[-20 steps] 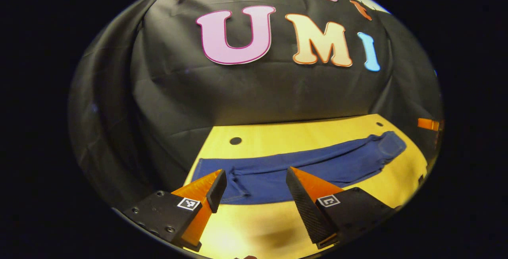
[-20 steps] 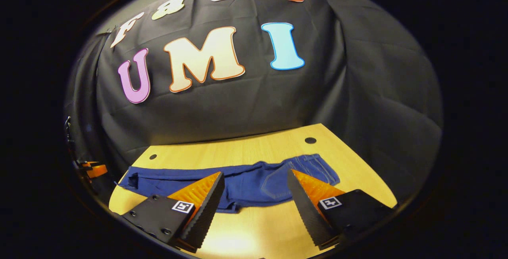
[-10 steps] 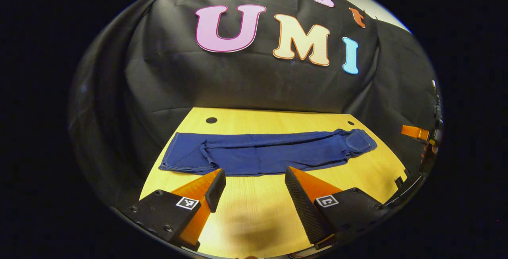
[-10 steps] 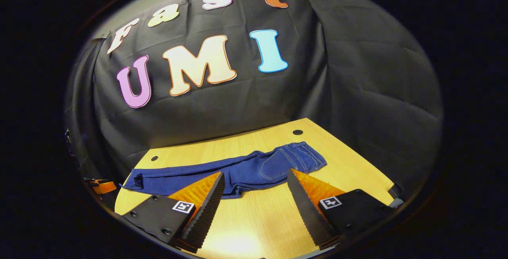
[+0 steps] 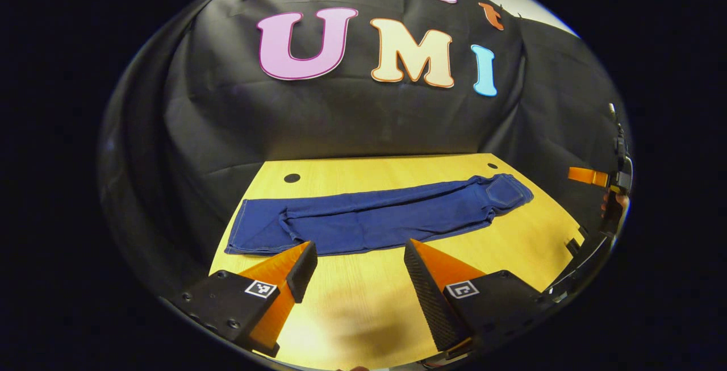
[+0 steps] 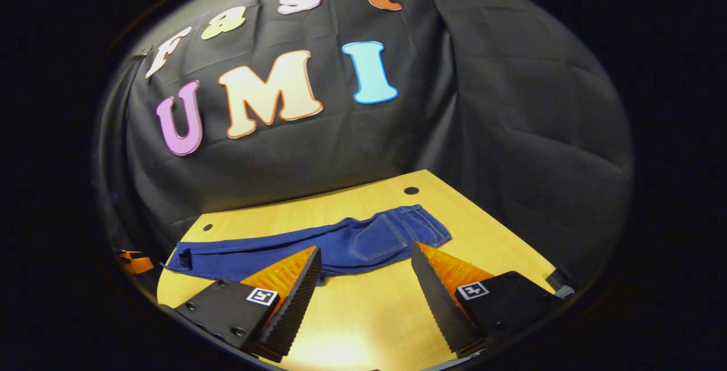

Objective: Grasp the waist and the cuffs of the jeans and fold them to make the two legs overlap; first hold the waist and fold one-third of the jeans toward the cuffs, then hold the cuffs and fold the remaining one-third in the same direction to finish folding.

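You held the left gripper (image 5: 353, 253) above the near part of the table (image 5: 363, 303), its two fingers spread wide with nothing between them; the tips sat just short of the near edge of the jeans (image 5: 375, 217), not touching the cloth as far as the left gripper view showed. The jeans lay flat and stretched out across the far half of the table, one leg on top of the other; in the left gripper view the cuffs (image 5: 244, 234) lay toward the left, close to a dark round hole (image 5: 292, 178) in the tabletop, and the waist (image 5: 511, 192) toward the right, near a second hole (image 5: 492, 165). At the far right edge of that view a small part of the other gripper and a bit of a hand (image 5: 613, 203) showed; its state could not be read from there.

You held the right gripper (image 6: 366, 257) likewise wide, empty, above the bare table (image 6: 369, 314); in the right gripper view the waist (image 6: 420, 226) with its back pocket (image 6: 377, 240) lay just beyond and between the fingertips, the legs running off to the left toward the cuffs (image 6: 182, 258); the left finger's tip overlapped the near hem in the picture, contact not decidable. Black cloth hung behind the table as the booth wall (image 6: 511, 132).
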The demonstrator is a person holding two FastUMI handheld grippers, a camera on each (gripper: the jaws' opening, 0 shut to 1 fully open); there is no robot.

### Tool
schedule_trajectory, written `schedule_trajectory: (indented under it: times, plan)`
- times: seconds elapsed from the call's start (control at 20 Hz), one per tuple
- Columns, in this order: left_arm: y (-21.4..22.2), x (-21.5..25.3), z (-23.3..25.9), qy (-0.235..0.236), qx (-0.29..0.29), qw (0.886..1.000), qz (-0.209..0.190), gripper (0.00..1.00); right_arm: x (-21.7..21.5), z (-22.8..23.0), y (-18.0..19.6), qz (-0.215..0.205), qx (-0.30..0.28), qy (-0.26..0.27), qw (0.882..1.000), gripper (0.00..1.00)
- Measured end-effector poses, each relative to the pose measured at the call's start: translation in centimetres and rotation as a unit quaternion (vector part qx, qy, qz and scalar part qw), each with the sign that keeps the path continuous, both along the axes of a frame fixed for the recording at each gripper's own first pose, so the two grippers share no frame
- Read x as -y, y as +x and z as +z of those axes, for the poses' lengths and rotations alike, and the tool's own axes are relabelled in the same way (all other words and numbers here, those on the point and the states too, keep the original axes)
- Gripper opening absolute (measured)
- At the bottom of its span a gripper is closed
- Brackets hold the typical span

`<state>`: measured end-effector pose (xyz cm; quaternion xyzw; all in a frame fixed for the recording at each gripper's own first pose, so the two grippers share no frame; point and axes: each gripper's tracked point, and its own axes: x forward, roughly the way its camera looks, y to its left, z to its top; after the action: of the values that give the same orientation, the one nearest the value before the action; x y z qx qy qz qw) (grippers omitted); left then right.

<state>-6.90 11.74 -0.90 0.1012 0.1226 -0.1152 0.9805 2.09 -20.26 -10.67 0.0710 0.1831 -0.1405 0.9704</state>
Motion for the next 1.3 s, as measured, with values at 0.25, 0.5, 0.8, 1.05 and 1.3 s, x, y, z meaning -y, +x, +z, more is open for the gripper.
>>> schedule_trajectory:
  times: [0.25,0.5,0.8,1.05,1.3]
  plan:
    - [0.7,2.7,-0.9,-0.036,-0.005,0.998,0.044,0.93,10.1,-4.8,5.1,-0.038,-0.043,0.022,0.998,0.99]
    - [2.8,5.9,-1.7,-0.055,-0.019,0.994,0.091,0.93,16.4,-11.6,10.8,-0.04,-0.106,0.055,0.992,0.99]
    - [4.5,8.0,-1.6,-0.047,-0.025,0.99,0.129,0.92,18.1,-17.6,13.9,-0.025,-0.153,0.095,0.983,0.99]
    - [4.8,9.9,-1.4,-0.025,-0.027,0.991,0.132,0.92,17.8,-19.1,13.9,-0.012,-0.168,0.086,0.982,0.99]
    - [5.1,12.5,-1.8,-0.016,-0.033,0.993,0.114,0.93,17.9,-19.6,14.0,-0.003,-0.166,0.056,0.985,0.94]
